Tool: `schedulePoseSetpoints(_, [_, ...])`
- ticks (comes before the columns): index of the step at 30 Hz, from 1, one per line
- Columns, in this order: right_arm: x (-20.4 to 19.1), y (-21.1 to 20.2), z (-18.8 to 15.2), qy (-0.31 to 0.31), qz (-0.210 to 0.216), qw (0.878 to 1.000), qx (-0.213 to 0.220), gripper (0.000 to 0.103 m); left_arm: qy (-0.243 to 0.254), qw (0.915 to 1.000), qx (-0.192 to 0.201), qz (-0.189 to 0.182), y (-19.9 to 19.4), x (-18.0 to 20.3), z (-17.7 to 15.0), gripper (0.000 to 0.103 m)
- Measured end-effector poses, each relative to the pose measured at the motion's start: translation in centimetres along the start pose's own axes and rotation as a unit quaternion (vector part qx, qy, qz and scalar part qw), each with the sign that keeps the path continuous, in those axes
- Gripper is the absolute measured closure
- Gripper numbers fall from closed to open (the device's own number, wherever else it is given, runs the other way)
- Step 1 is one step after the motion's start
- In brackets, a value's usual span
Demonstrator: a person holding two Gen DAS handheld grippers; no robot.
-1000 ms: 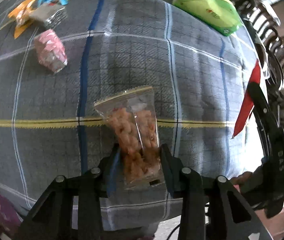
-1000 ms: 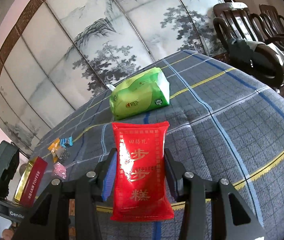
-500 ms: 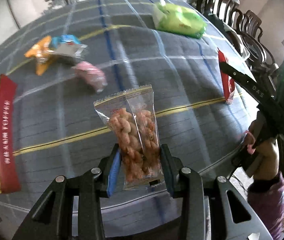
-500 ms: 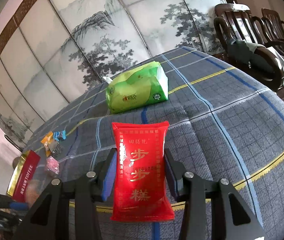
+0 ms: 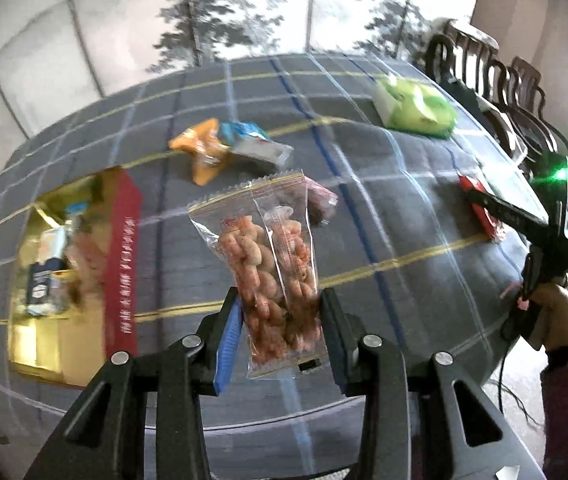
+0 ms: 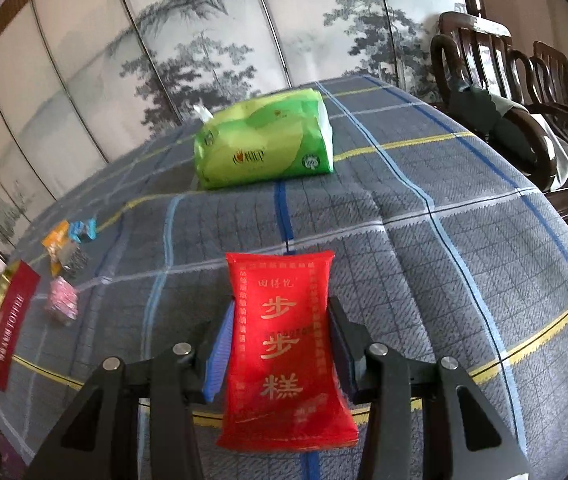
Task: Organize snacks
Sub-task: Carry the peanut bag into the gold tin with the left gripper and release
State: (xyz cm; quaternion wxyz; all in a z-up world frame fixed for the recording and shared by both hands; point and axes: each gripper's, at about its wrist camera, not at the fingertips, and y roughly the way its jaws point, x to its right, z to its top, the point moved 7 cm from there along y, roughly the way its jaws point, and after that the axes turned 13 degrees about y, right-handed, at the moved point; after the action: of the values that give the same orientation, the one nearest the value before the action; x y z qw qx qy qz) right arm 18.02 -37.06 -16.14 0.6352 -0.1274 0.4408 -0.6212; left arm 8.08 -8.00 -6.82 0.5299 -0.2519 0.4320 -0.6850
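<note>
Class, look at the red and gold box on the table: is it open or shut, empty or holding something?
Open and not empty. The box shows its gold inside with several blurred packets in it; no lid covers it.

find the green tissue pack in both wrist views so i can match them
Left wrist: the green tissue pack lies on the far right of the table, upper right of the picture, blurred.
Right wrist: the pack lies at top centre, straight beyond the red packet held in the right gripper.
Shared landmark: the red and gold box, at left in the left view and at the far left edge in the right view.
</note>
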Motion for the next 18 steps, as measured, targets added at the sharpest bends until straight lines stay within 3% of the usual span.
schedulePoseSetpoints(9, [-0.4, 0.2, -0.2, -0.019, -0.025, 0.999, 0.006, 0.058, -0.026, 0.9975, 0.037, 0.054, -1.9, -5.6, -0.9, 0.068])
schedulePoseSetpoints(18, [-0.6, 0.2, -0.2, -0.031, -0.037, 0.999, 0.009, 0.058, -0.055, 0.9931, 0.041, 0.095, -2.1, -10.9, -2.9, 0.068])
